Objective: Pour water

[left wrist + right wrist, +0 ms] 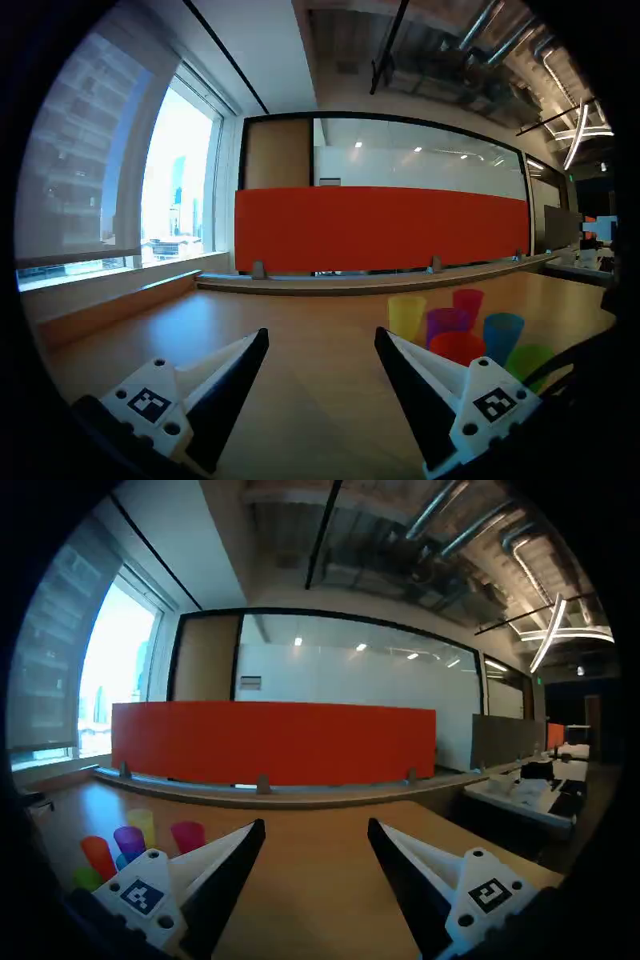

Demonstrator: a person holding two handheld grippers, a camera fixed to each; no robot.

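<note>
Left claw (321,330) released, empty; cups (458,346) ahead-right. Right claw (316,822) released; cups left.

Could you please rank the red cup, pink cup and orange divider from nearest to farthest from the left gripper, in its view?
1. red cup, front of the group, right side.
2. pink cup, back of the group.
3. orange divider, far behind, across the middle.

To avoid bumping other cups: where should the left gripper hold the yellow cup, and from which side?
Take the yellow cup by its side wall under the rim, probably from its open side. It stands upright at the cluster's edge; the purple cup crowds the other side.
</note>
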